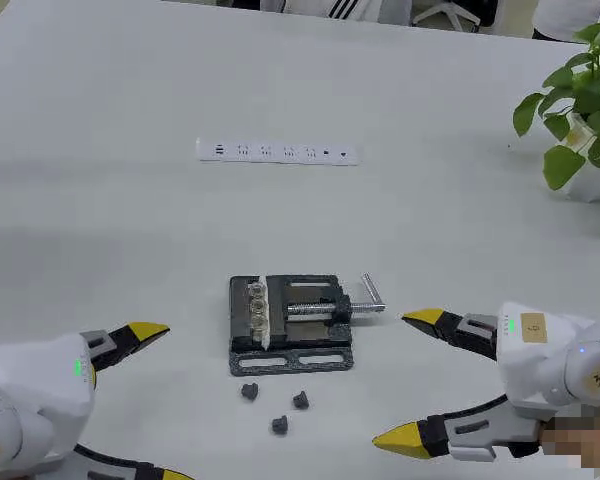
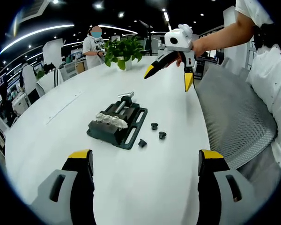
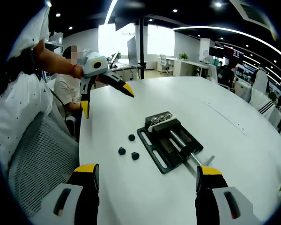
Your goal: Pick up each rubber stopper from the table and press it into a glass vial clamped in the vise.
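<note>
Stoppers (image 1: pixel 279 425) of small dark rubber look light and squashy: pinch one across its sides. Clear glass vials (image 1: pixel 257 305) seem fragile. Left gripper (image 1: pixel 170 400) and right gripper (image 1: pixel 390 378) gape empty.

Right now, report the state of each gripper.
Left gripper: open, holding nothing.
Right gripper: open, holding nothing.

My head camera looks steeply down on the table (image 1: pixel 280 80), with the vise (image 1: pixel 290 325) low in the middle. The camera on my left claw (image 2: pixel 145 155) looks low across the table from one side, and the one on my right claw (image 3: pixel 146 169) from the opposite side, so they face each other. All three views share the vise and the stoppers (image 1: pixel 278 426).
</note>
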`<state>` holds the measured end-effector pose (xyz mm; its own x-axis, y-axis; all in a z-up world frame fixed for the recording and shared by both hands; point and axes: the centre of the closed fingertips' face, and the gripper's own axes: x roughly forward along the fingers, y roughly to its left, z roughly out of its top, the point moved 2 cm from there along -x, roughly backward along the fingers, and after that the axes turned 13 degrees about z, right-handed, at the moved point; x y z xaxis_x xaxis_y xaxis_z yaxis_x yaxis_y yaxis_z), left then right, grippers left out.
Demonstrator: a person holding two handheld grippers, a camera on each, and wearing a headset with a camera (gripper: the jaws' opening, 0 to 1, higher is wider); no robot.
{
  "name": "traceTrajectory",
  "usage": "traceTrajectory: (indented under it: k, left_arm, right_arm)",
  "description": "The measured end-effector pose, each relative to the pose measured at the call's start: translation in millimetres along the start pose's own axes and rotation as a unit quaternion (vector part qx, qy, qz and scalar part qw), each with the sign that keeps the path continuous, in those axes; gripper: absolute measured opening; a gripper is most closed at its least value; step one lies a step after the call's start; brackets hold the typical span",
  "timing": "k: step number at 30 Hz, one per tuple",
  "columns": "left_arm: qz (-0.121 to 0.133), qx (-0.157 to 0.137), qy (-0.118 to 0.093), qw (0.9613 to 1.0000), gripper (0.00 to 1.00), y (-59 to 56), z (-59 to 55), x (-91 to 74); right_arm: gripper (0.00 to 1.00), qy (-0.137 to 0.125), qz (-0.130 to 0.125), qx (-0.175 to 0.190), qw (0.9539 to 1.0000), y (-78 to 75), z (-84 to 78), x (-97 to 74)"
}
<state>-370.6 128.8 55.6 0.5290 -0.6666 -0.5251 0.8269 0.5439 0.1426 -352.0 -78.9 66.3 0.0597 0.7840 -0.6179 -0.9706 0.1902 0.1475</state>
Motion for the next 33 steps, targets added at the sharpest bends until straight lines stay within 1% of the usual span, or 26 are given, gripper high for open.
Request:
traceTrajectory:
  k: [2, 3, 6, 8, 10, 15, 18, 19, 23, 24, 25, 27, 31, 33]
  left_arm:
    - [-0.004, 0.006, 0.005, 1.0000, 0.89, -0.5, -0.5, 1.0]
    - [-0.008, 0.014, 0.006, 0.9999, 0.88, -1.3, -0.7, 1.6]
    - [-0.015, 0.029, 0.014, 0.9994, 0.80, -2.7, -1.7, 4.0]
    - [-0.019, 0.034, 0.014, 0.9991, 0.76, -3.0, -1.0, 5.9]
    - [-0.021, 0.037, 0.016, 0.9990, 0.72, -2.3, -0.4, 8.3]
    - [-0.027, 0.056, 0.022, 0.9978, 0.64, 0.0, 1.0, 15.7]
    - [-0.032, 0.072, 0.023, 0.9967, 0.59, 1.7, 3.3, 21.2]
    - [-0.033, 0.074, 0.025, 0.9964, 0.56, 2.2, 3.5, 22.7]
    - [-0.039, 0.089, 0.035, 0.9947, 0.48, 3.7, 2.2, 31.7]
    - [-0.041, 0.098, 0.039, 0.9936, 0.46, 4.2, 0.9, 34.7]
    - [-0.044, 0.104, 0.038, 0.9929, 0.44, 3.6, 0.9, 36.5]
    - [-0.050, 0.107, 0.044, 0.9920, 0.41, 2.3, -0.1, 41.0]
    - [-0.061, 0.124, 0.054, 0.9889, 0.33, 0.9, -2.5, 49.9]
    - [-0.065, 0.128, 0.059, 0.9879, 0.31, 0.6, -3.4, 54.5]
  right_arm:
    - [0.83, -0.001, -0.001, 0.001, 1.0000, -0.1, -0.5, -0.4]
    - [0.83, -0.002, -0.002, 0.002, 1.0000, -0.5, -1.0, -0.6]
    - [0.83, -0.004, -0.003, 0.003, 1.0000, -0.7, -1.3, -0.9]
    - [0.83, -0.004, -0.004, 0.003, 1.0000, -1.0, -1.6, -1.1]
    - [0.83, -0.005, -0.005, 0.005, 1.0000, -1.3, -1.8, -1.3]
    - [0.82, -0.006, -0.005, 0.007, 0.9999, -0.9, -2.2, -1.5]
    - [0.82, -0.008, -0.007, 0.008, 0.9999, -0.8, -1.7, -2.3]
    - [0.82, -0.008, -0.007, 0.008, 0.9999, -0.8, -1.4, -2.4]
    - [0.82, -0.009, -0.008, 0.009, 0.9999, 0.2, -0.3, -2.5]
    - [0.82, -0.009, -0.008, 0.009, 0.9999, 0.2, -0.5, -2.7]
    - [0.82, -0.008, -0.009, 0.009, 0.9999, -0.2, -1.2, -2.9]
    - [0.82, -0.007, -0.010, 0.009, 0.9999, -0.3, -1.5, -3.2]
    - [0.81, -0.009, -0.012, 0.012, 0.9998, -0.6, -1.8, -4.5]
    - [0.81, -0.010, -0.014, 0.013, 0.9998, -0.1, -1.1, -5.0]
